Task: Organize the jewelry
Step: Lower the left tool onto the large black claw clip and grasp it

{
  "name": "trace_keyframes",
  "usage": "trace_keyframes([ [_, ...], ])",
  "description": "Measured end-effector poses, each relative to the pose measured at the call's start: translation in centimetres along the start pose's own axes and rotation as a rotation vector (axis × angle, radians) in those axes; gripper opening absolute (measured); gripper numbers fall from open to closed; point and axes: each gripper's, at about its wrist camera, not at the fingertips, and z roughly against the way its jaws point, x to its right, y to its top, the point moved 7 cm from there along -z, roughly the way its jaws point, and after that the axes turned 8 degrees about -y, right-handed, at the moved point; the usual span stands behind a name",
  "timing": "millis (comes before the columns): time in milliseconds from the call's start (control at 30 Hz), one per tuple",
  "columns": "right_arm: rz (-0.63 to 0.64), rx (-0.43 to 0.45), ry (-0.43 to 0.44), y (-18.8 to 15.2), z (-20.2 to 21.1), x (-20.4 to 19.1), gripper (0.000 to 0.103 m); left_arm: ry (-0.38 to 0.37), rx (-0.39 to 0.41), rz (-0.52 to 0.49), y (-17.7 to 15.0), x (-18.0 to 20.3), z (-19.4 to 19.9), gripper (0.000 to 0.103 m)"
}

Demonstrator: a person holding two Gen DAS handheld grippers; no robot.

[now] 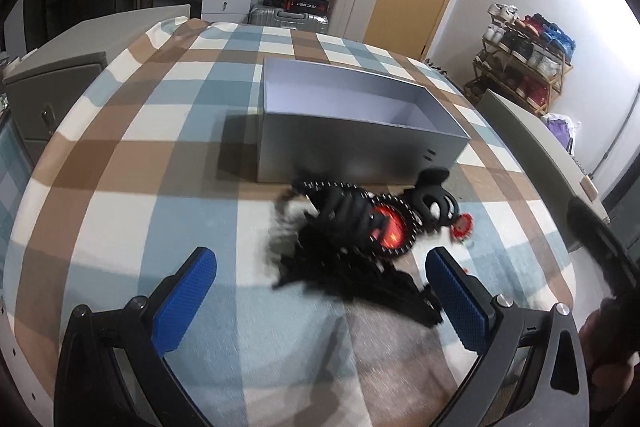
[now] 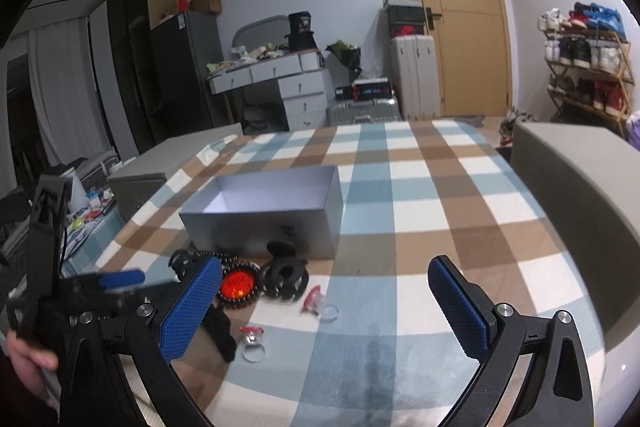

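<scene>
Ahead of my wide-open left hand-held gripper (image 1: pixel 320 291): beaded black necklace (image 1: pixel 360 223), glossy claw clip (image 1: pixel 434 201), rectangular grey box (image 1: pixel 352 151); right hand-held gripper (image 2: pixel 324 301) likewise wide.

Open grey rectangular cardboard box (image 2: pixel 262 223) w/ pale inside, upright on the plaid cloth, nothing visible in it. Just in front of its near wall, a jewelry heap: black beaded string (image 2: pixel 224 259) circling a round red-orange pendant (image 2: pixel 238 283) lying flat; black plastic claw hair clip (image 2: pixel 284 273) just right of pendant, touching the beads. Black fabric scrunchie (image 2: pixel 220 331) nearer the camera, partly hidden. Two clear rings w/ red tops lie apart on the cloth: one (image 2: pixel 252 341) beside the scrunchie, the other (image 2: pixel 322 305) right of the clip. Left view blurs the heap (image 1: pixel 360 235).
</scene>
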Motion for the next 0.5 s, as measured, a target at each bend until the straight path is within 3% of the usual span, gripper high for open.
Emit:
trace_keyframes([
  [233,-0.011,-0.042,0.023,-1.2,-1.0,-0.2,0.103,-0.042,-0.05,-0.077,0.4,0.8,-1.3,0.094],
  [333,-0.018,-0.053,0.029,-1.5,-1.1,-0.2,0.103,-0.041,-0.067,-0.119,0.8,1.1,-1.8,0.084],
  [500,-0.013,-0.062,0.038,-1.7,-1.3,-0.5,0.103,-0.024,-0.082,-0.144,1.2,1.0,-2.1,0.058],
])
